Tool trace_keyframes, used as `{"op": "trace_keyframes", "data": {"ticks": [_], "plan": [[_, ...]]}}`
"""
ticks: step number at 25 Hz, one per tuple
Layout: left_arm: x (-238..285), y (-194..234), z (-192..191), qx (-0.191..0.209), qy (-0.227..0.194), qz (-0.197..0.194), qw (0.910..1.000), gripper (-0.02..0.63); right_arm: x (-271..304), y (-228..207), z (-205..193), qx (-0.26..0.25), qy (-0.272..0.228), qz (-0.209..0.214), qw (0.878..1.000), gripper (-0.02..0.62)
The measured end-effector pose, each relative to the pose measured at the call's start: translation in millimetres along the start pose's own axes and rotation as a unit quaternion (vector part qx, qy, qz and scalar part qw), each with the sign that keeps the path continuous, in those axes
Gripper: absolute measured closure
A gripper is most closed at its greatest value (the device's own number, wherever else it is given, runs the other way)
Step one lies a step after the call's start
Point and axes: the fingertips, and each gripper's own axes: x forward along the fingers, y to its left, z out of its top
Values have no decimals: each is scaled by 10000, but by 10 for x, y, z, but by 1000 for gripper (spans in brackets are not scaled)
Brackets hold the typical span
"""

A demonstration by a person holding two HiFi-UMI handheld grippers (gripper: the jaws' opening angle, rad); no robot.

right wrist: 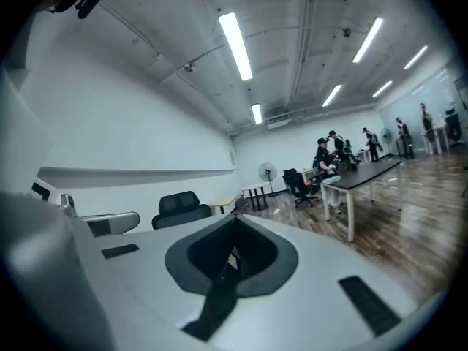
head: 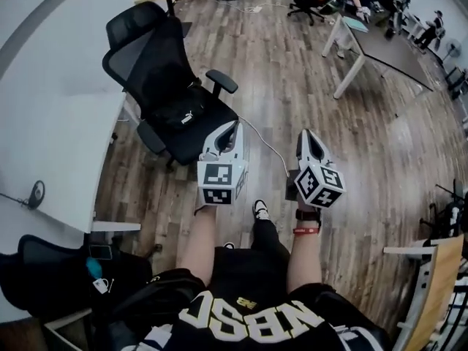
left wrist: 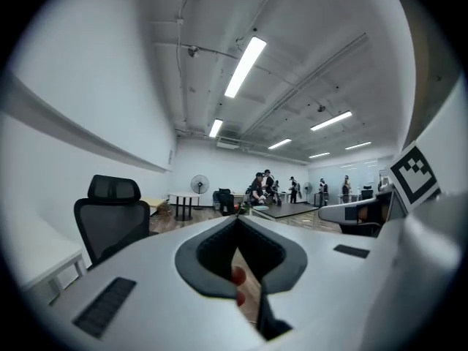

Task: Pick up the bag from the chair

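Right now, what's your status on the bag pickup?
Left claw and right claw shut, empty. Black bag on office chair seat, untouched. Nothing between claws and bag.

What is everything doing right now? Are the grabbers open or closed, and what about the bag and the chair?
Left gripper: fingers shut, nothing in them, held in the air near the chair.
Right gripper: fingers shut, nothing in them, held over the floor.
Bag: lying flat on the chair seat, not yet picked up.
Chair: upright, holding the bag.

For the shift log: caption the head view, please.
Left claw and right claw, both shut, hover near black bag on chair.
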Motion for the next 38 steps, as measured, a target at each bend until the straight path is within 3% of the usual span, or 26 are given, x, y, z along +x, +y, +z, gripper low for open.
{"op": "trace_keyframes", "data": {"ticks": [7,13,19,26,30,34,38], "plan": [[452,709,21,-47,-122,1313,9913,589,1194,452,279,-451,167,1437,9884,586],[622,1053,75,-117,-118,2345,9720,589,1878,892,160,-625,615,2766,9570,586],[560,1315,-137,-250,88,2978,9543,589,2199,1233,-112,-737,974,3462,9302,586],[424,2058,-372,-264,495,3539,9336,588,2683,1874,-466,-1050,1295,3855,9075,586],[491,2751,-442,-238,590,3724,9259,586,3222,2304,-577,-1354,1219,3775,9079,586],[704,3494,-373,-293,505,3679,9280,557,3868,2695,-578,-1770,1150,3615,9082,552],[937,4146,-302,-415,466,3456,9363,491,4359,2973,-657,-1774,1267,3444,9132,523]]}}
